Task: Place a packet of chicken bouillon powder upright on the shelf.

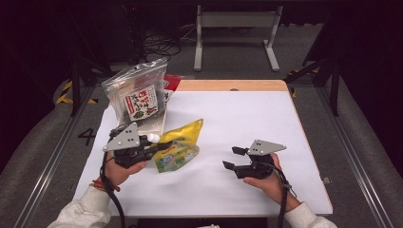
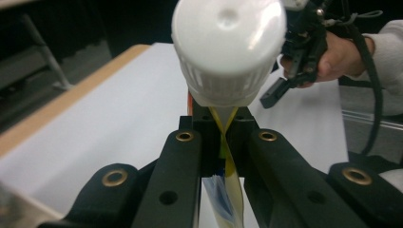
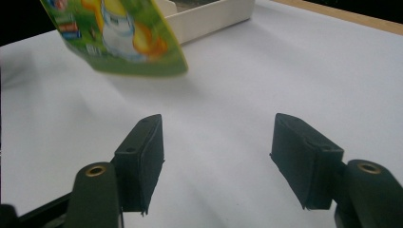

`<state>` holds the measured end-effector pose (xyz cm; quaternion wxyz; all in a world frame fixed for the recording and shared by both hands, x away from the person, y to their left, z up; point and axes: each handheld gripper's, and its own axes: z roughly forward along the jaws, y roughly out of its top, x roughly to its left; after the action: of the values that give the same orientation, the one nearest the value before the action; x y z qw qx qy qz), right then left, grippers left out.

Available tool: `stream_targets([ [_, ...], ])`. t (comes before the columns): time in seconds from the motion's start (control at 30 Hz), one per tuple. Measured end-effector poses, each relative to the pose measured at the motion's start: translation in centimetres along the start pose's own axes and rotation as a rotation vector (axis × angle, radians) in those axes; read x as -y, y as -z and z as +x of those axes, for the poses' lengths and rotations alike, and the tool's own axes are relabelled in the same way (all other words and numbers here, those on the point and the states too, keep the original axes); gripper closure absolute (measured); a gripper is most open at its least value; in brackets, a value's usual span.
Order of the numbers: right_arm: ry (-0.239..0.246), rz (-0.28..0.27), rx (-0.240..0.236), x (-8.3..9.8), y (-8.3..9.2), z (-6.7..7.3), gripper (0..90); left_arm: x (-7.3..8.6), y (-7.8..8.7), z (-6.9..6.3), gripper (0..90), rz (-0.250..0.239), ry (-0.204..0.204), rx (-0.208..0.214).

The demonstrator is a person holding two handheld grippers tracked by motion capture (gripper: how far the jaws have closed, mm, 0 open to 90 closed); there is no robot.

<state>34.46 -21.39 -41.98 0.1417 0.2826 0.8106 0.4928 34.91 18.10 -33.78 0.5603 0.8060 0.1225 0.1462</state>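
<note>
A yellow and green spouted pouch (image 1: 179, 148) with a white screw cap (image 1: 153, 138) hangs just above the white table sheet (image 1: 237, 118) at the left. My left gripper (image 1: 159, 145) is shut on the pouch's neck, right below the cap. In the left gripper view the cap (image 2: 228, 52) stands above the jaws and the pouch's thin edge (image 2: 229, 190) is pinched between them, with my left gripper (image 2: 223, 140) closed tight. My right gripper (image 1: 232, 157) rests at the right, open and empty. In the right gripper view the pouch (image 3: 119, 38) hangs ahead of my right gripper (image 3: 218, 156).
A clear zip bag of dark snacks (image 1: 138, 97) stands at the back left, leaning in a shallow white tray (image 3: 209, 16). A wooden table edge (image 1: 228, 85) runs along the far side. The right hand and its gripper (image 2: 297, 66) appear beyond the cap.
</note>
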Motion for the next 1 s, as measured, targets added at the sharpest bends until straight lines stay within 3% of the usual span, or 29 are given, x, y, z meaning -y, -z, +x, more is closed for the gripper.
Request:
stream_targets([
  [0.13, -0.013, 0.0, 0.002, 0.2, 0.0, -0.2, 34.5, -0.5, 1.6, 0.9, 86.7, -0.019, -0.017, -0.039],
  [0.2, -0.02, 0.002, 0.001, 0.2, -0.1, -0.2, 33.9, -1.1, 2.9, 1.9, 86.8, -0.034, -0.04, -0.068],
  [0.33, -0.018, 0.019, -0.006, 0.4, -0.7, -0.2, 33.4, -2.0, 4.3, 3.4, 87.0, -0.046, -0.069, -0.069],
  [0.5, -0.017, 0.037, -0.013, 0.6, -1.2, 0.0, 32.6, -2.3, 5.0, 5.2, 87.0, -0.024, -0.099, -0.091],
  [0.7, -0.021, 0.039, -0.014, 0.6, -1.3, 0.0, 32.1, -1.7, 5.3, 7.3, 86.8, 0.0, -0.091, -0.096],
  [0.73, -0.023, 0.039, -0.013, 0.6, -1.3, 0.0, 32.1, -1.5, 5.5, 7.7, 86.8, -0.007, -0.085, -0.081],
  [0.87, -0.037, 0.04, -0.016, 0.8, -1.5, -0.1, 31.6, -1.5, 6.1, 8.7, 87.0, 0.013, -0.106, -0.107],
  [1.0, -0.042, 0.05, -0.017, 0.9, -1.7, 0.0, 31.3, -0.9, 6.3, 9.7, 86.9, 0.033, -0.091, -0.056],
])
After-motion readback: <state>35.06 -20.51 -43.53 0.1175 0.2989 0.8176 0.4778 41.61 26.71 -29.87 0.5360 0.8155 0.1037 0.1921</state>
